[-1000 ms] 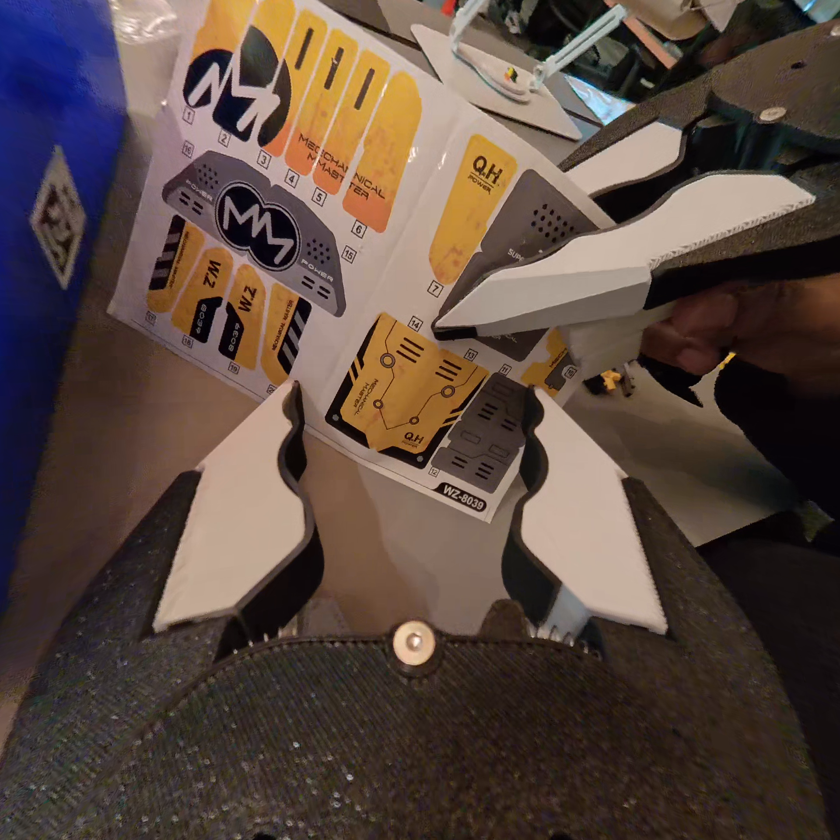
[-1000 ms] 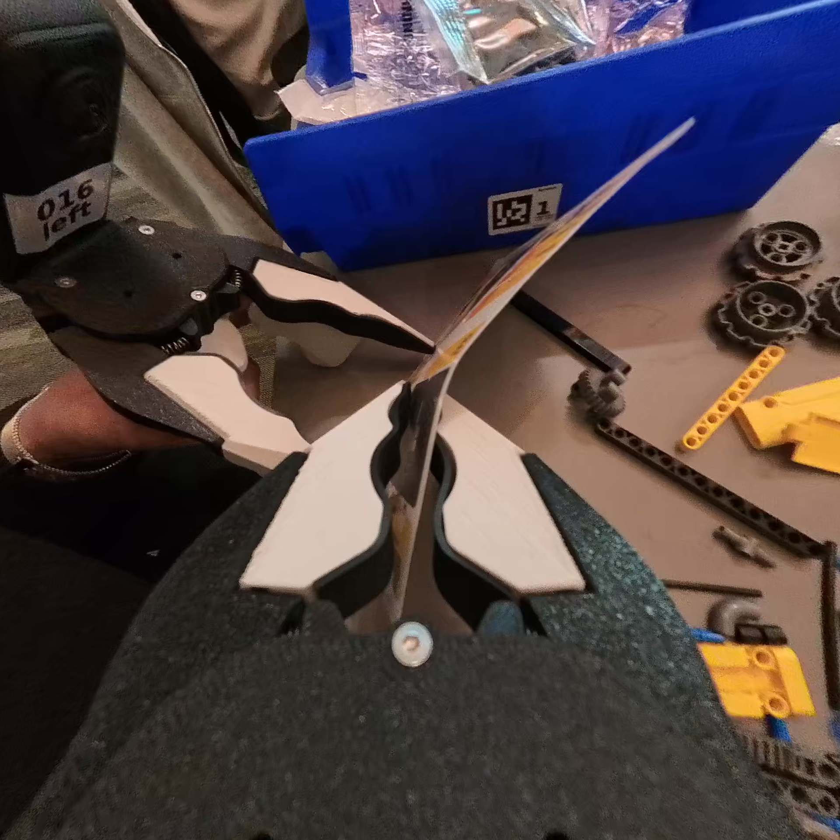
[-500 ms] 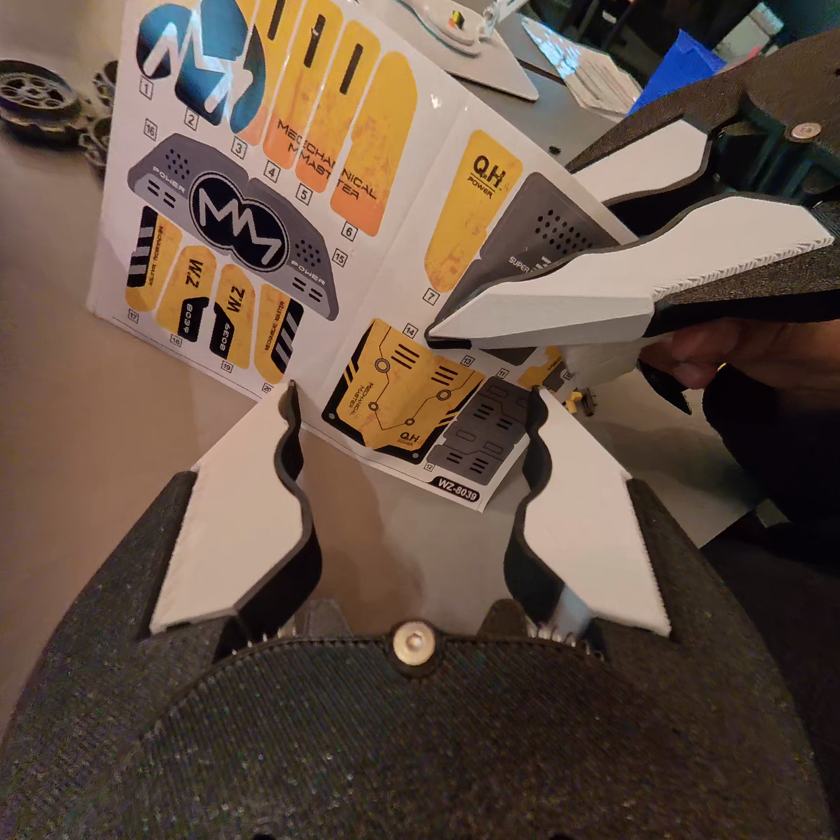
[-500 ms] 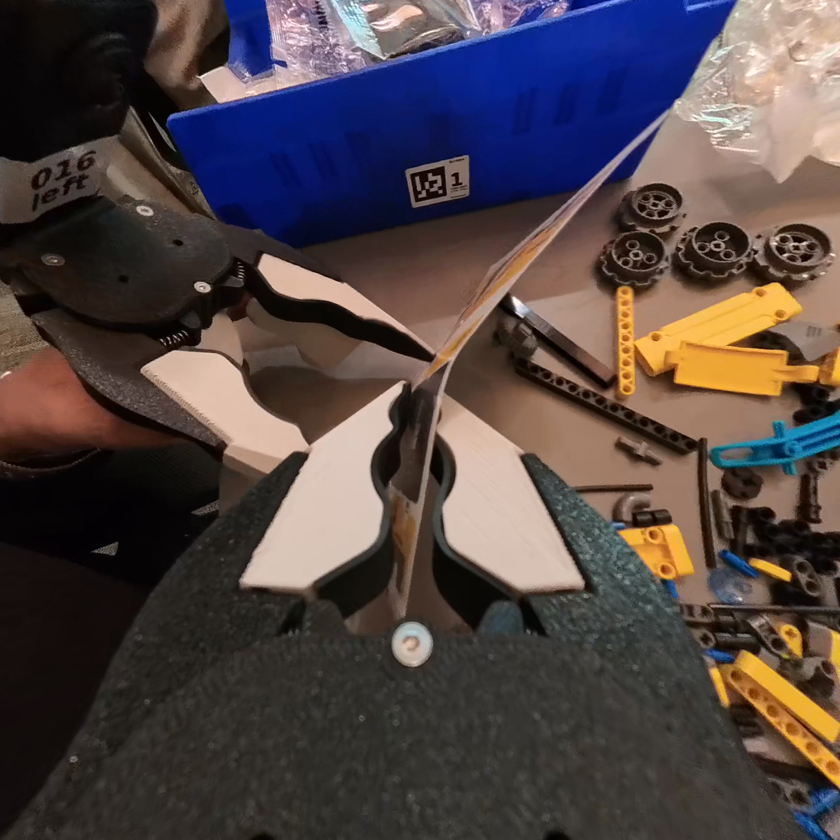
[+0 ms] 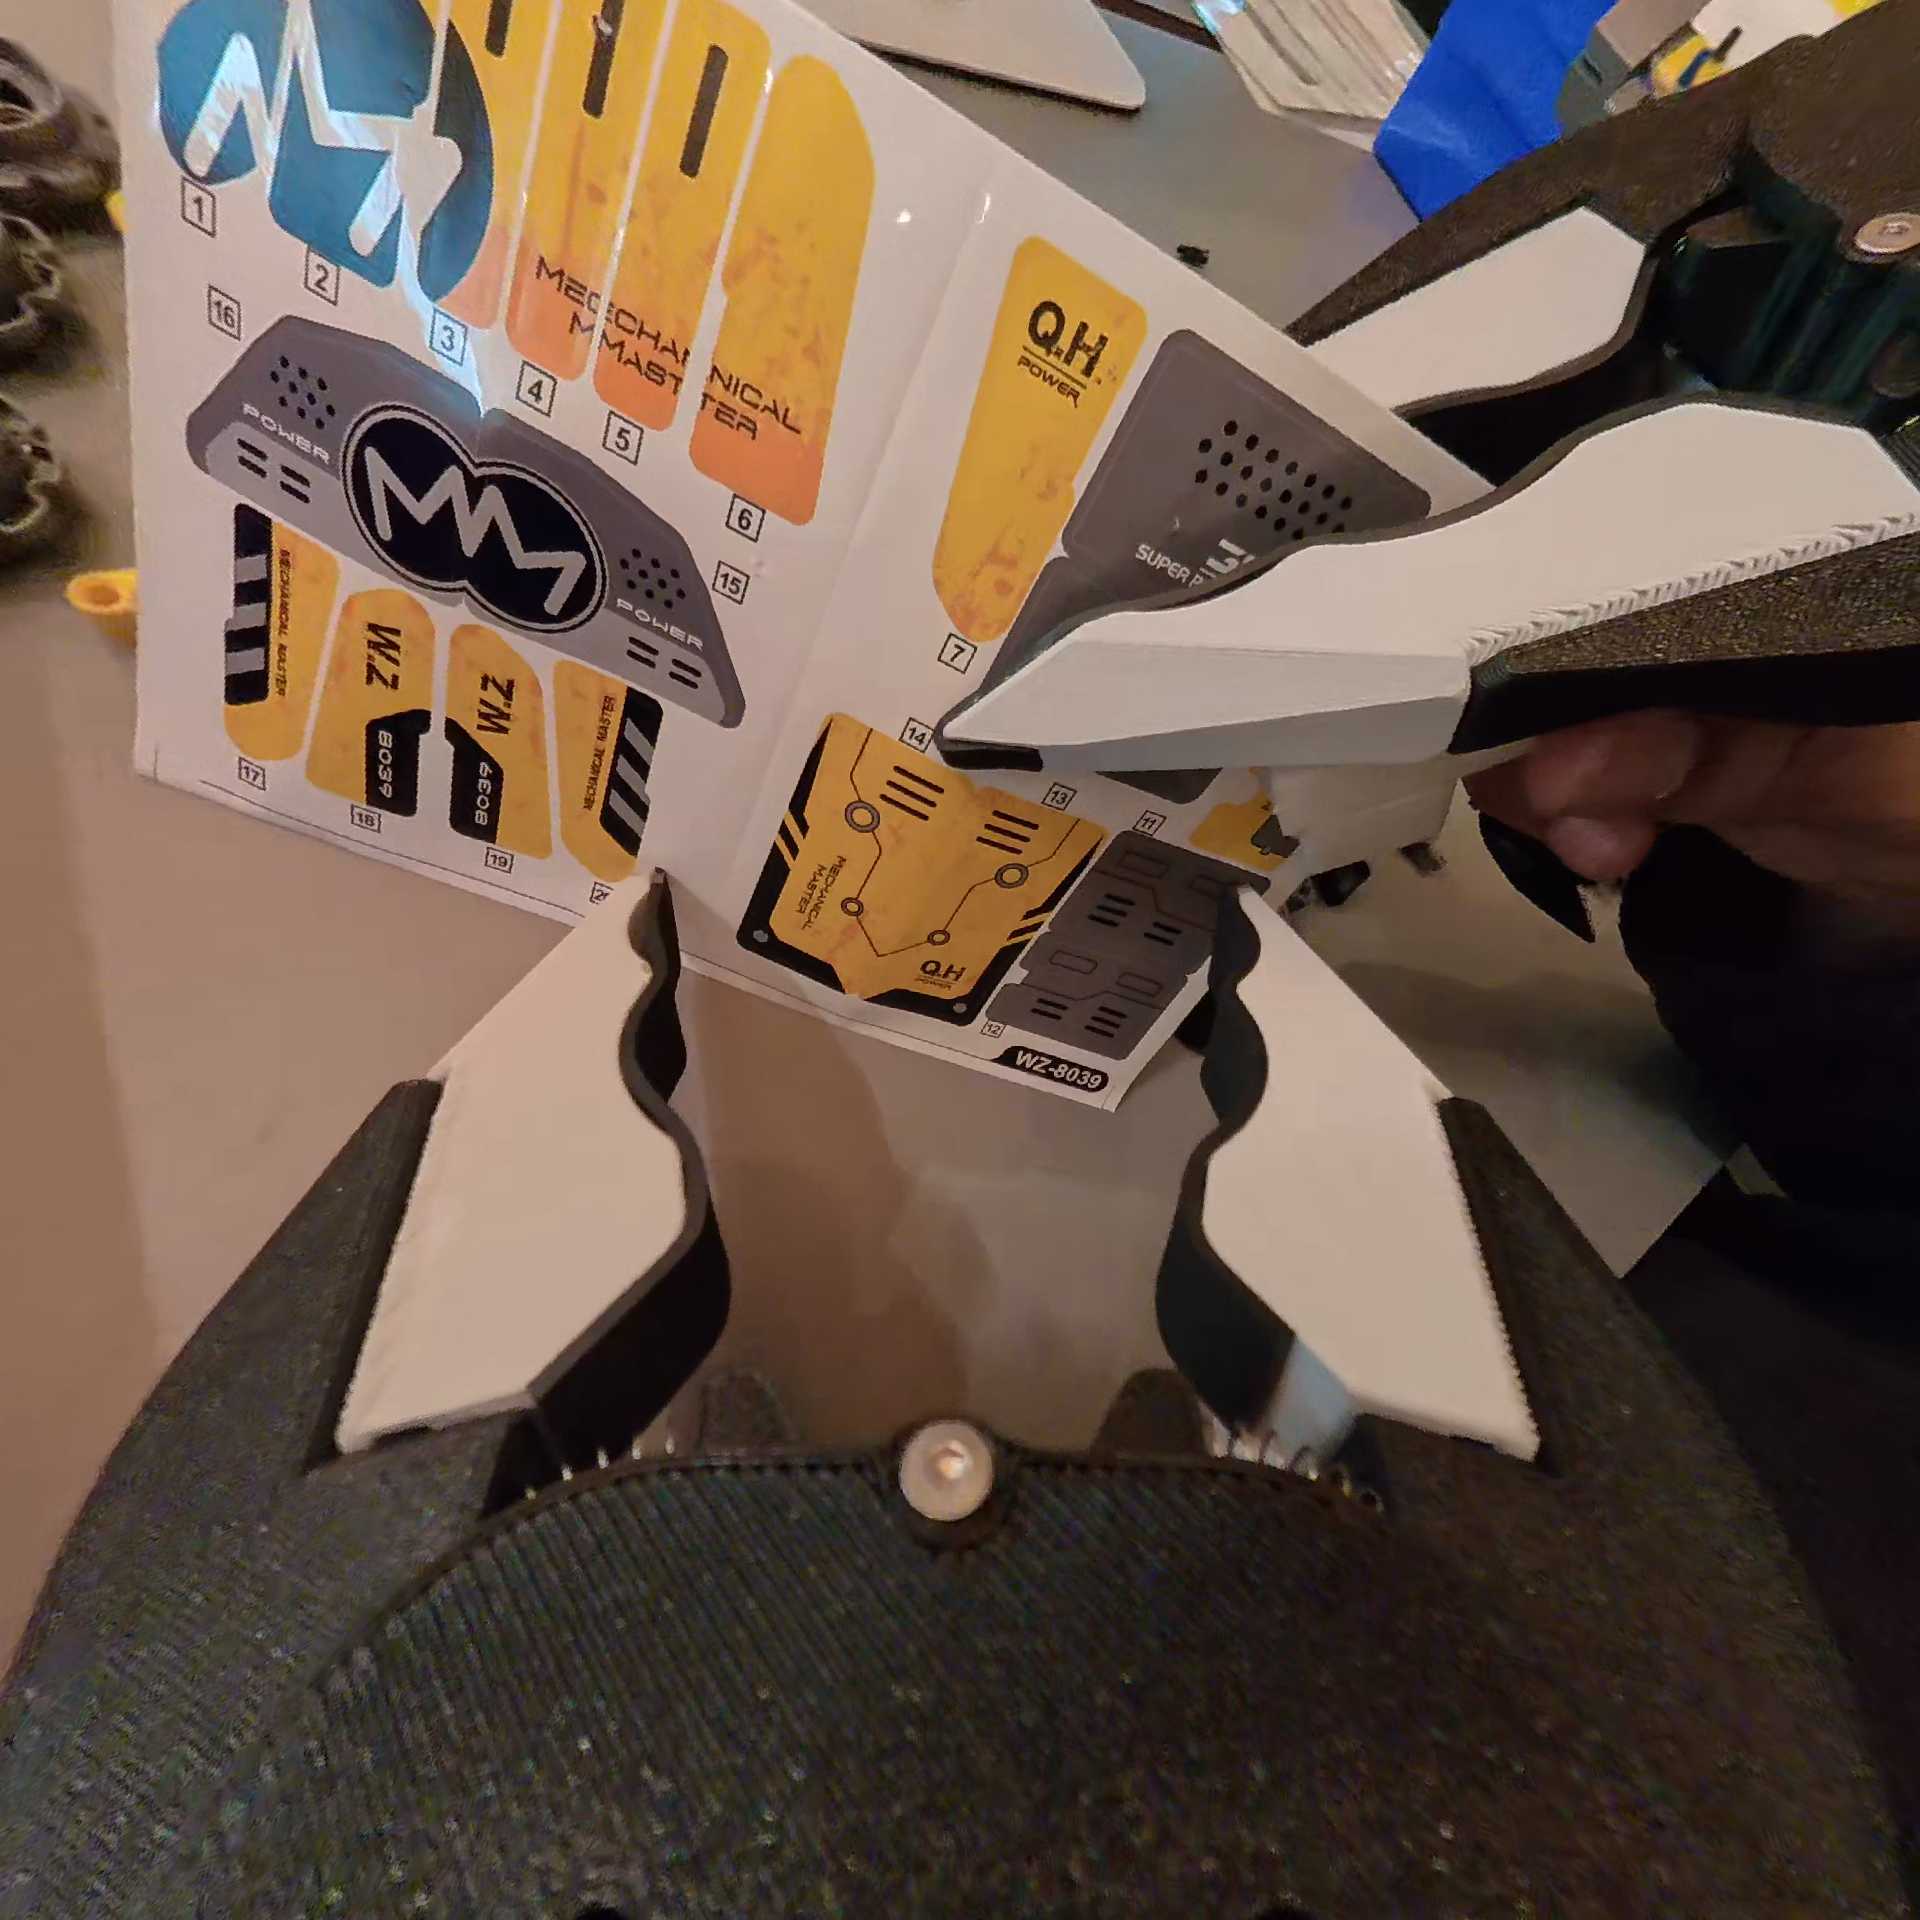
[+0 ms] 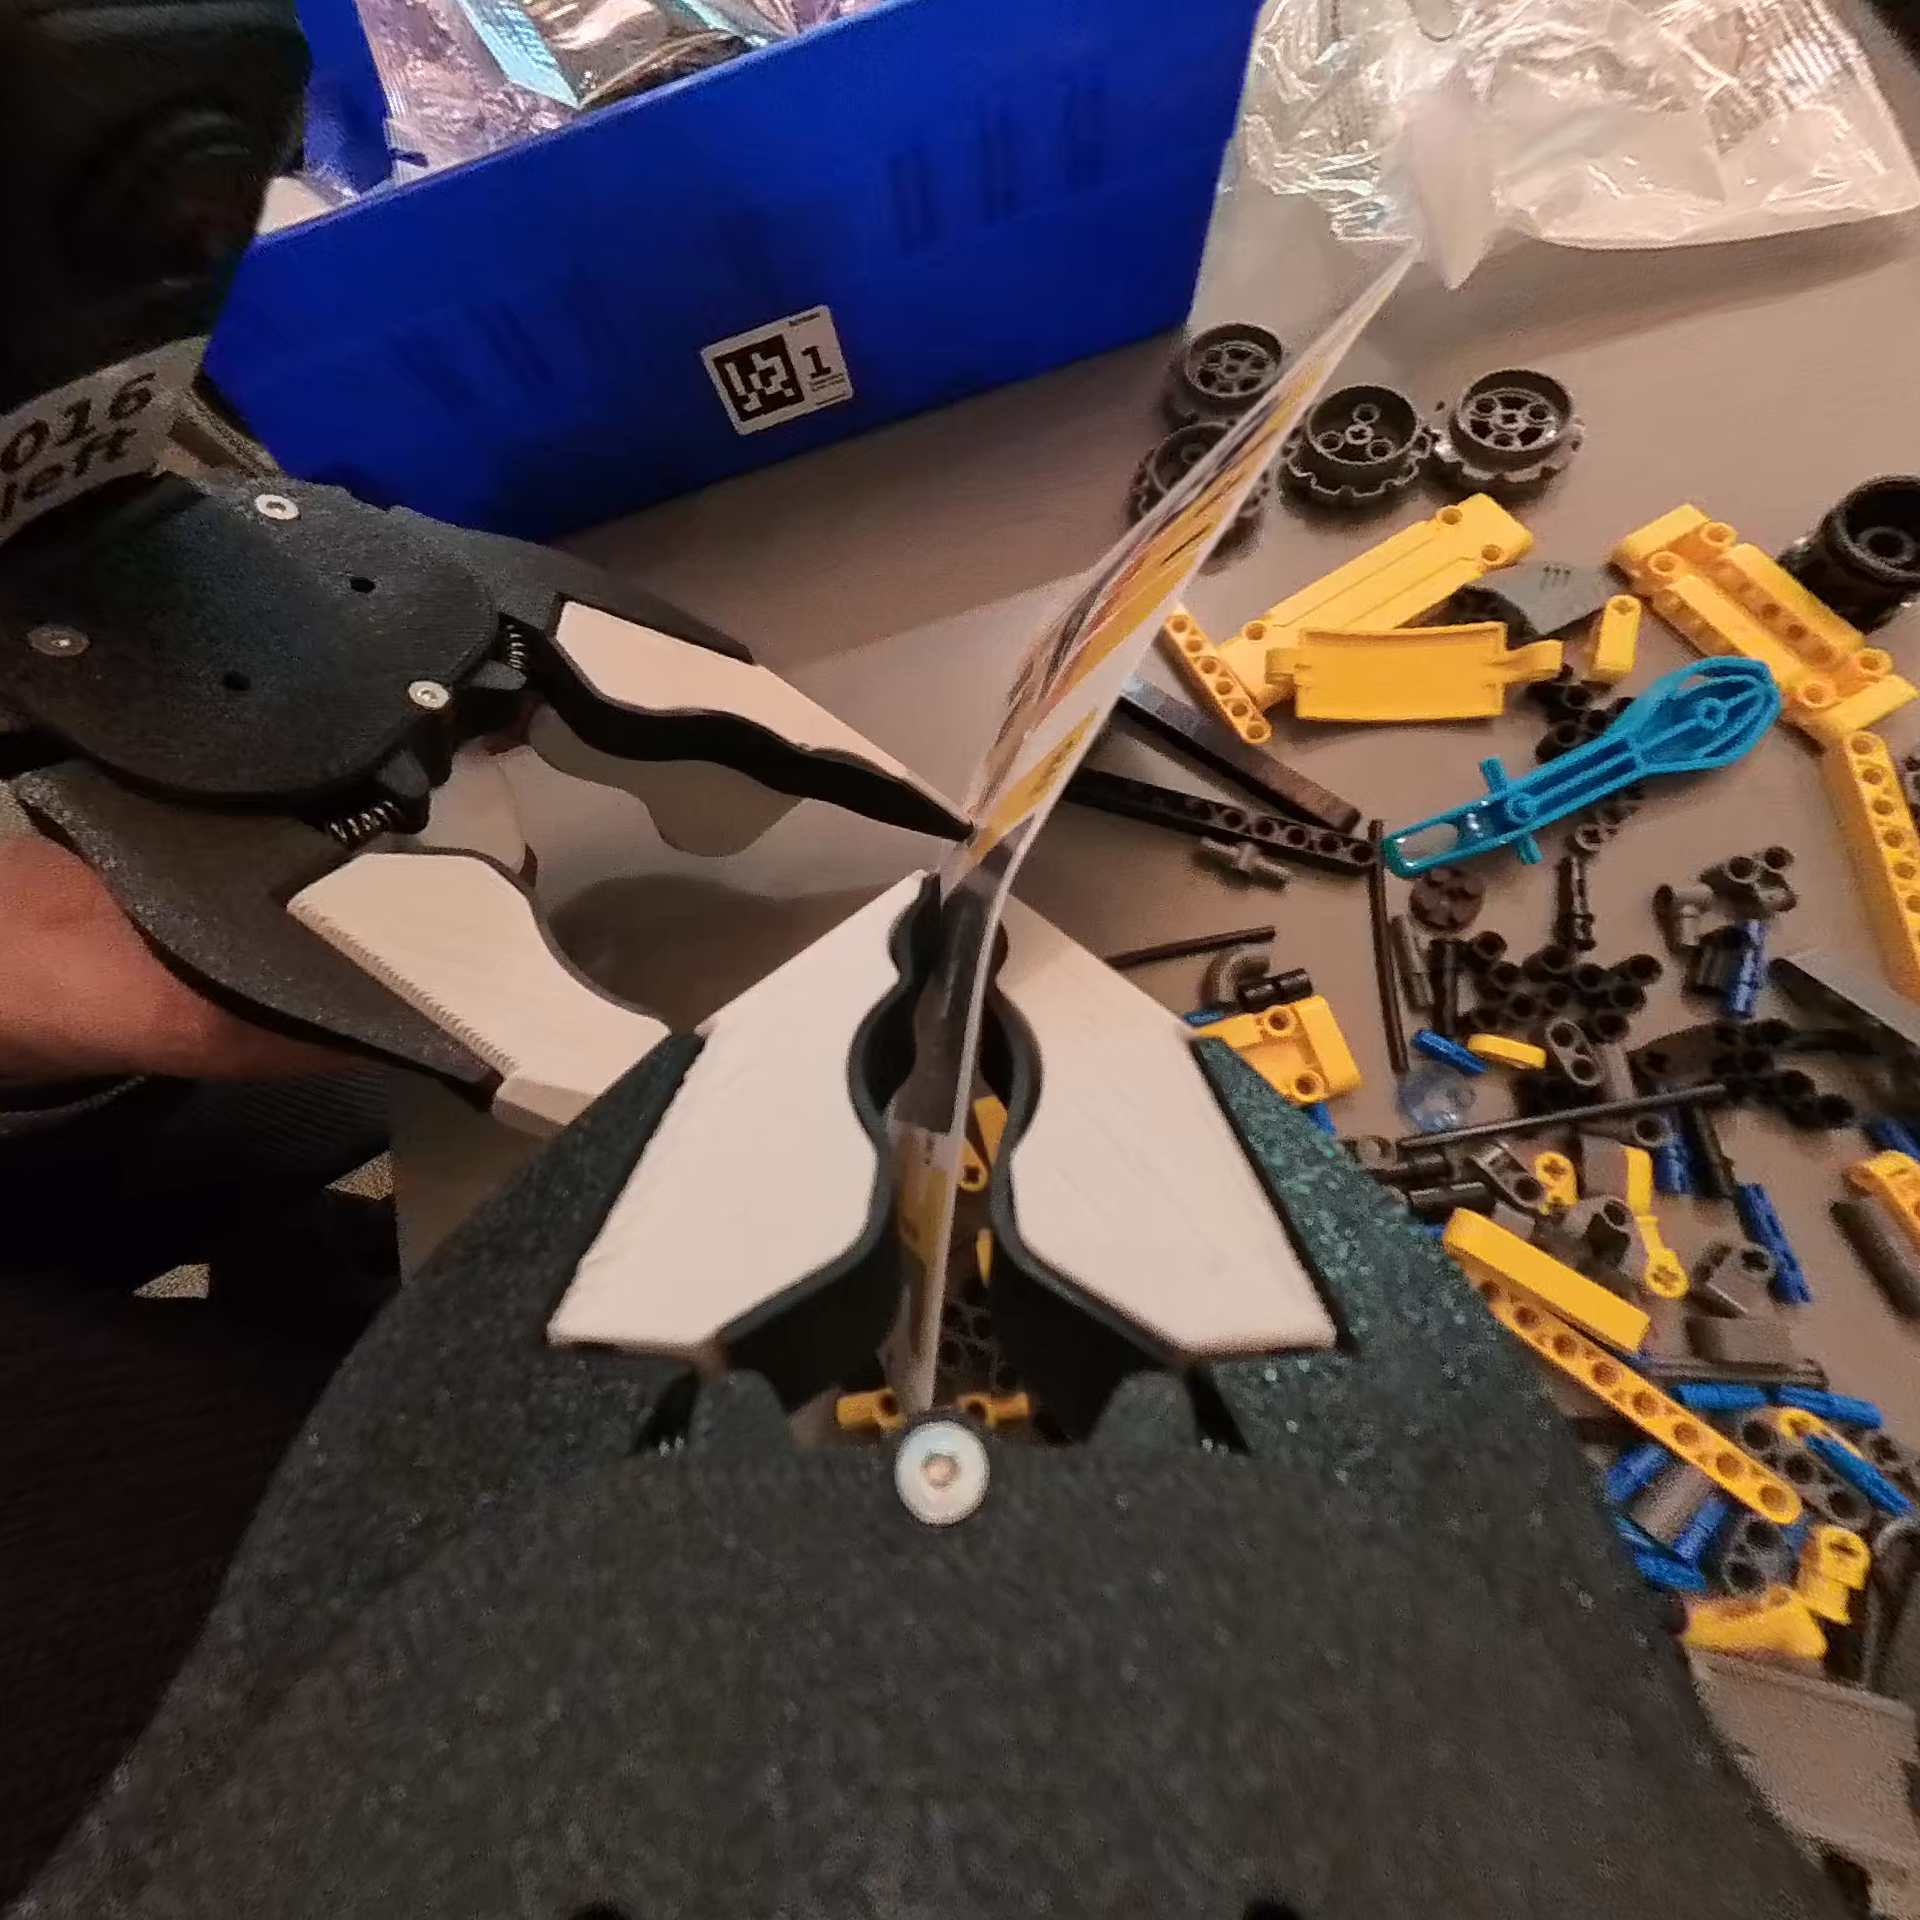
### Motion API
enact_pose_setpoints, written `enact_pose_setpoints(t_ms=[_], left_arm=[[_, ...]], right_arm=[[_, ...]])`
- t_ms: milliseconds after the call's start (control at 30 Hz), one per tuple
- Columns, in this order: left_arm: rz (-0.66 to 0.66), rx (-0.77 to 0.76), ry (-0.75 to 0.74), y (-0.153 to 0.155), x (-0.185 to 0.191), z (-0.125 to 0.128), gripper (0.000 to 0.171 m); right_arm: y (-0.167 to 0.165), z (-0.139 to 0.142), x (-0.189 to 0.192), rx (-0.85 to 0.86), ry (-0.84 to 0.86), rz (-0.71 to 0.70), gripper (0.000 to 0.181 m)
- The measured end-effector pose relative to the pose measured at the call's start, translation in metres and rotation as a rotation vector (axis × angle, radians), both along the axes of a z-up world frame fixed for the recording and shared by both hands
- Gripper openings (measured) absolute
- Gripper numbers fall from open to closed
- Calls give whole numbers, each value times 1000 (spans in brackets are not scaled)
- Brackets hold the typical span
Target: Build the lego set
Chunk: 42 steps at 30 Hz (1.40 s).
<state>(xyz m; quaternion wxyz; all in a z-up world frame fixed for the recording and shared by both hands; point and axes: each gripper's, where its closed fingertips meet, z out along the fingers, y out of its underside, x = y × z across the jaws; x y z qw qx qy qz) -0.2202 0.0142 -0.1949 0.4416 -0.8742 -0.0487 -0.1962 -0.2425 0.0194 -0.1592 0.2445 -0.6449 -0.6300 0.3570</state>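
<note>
the right gripper [image 6: 940,914] has its white fingers [image 6: 769,1132] pinched on the near edge of a glossy white sticker sheet printed with yellow, grey and dark blue decals [image 6: 1143,582]. the sheet stands on edge between the pads and rises up and away over the grey counter [image 6: 831,520], clear of it. in the left wrist view the same fingers clamp the sheet's right side.

the left gripper [image 5: 940,904] holds nothing; its fingers [image 5: 540,1174] are spread wide. their tips sit just at the sheet's lower edge, one seeming to meet the printed face; whether it truly touches i cannot tell.

the sheet looks very light, thin and floppy, with a slick face, so it would likely bow or slip. a firm pinch on a blank margin or corner, away from the decals, seems safest.

farther out lie a scatter of yellow, black and blue plastic building pieces [image 6: 1558,1039], dark toothed wheels [image 6: 1361,442], a blue plastic bin [image 6: 727,260] and a crumpled clear plastic bag [image 6: 1558,125].
</note>
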Motion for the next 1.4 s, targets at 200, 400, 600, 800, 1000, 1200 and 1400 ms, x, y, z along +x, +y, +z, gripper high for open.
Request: enact_pose_setpoints(t_ms=[200, 400, 600, 800, 1000, 1200, 1400], left_arm=[[-21, 6, 1, 10, 7, 4, 97], [-14, 114, -1, -5, 11, 33, 94], [-2, 326, 112, -48, 22, 53, 90], [13, 300, 18, -66, 30, 39, 87], [-5, 229, 87, -56, 36, 23, 83], [-41, 271, 59, -52, 52, 31, 83], [103, 375, 209, -53, 37, 48, 104]], right_arm=[[9, 4, 3, 15, 28, -18, 4], [-8, 38, 10, -29, 166, 80, 3], [-20, 65, 50, -49, 222, 171, 0], [-34, 63, 83, -102, 278, 213, 15], [-59, 39, 84, 15, 207, 237, 44], [-54, 29, 80, 284, 157, 228, 7], [-73, 48, 112, 380, 261, 410, 1]])
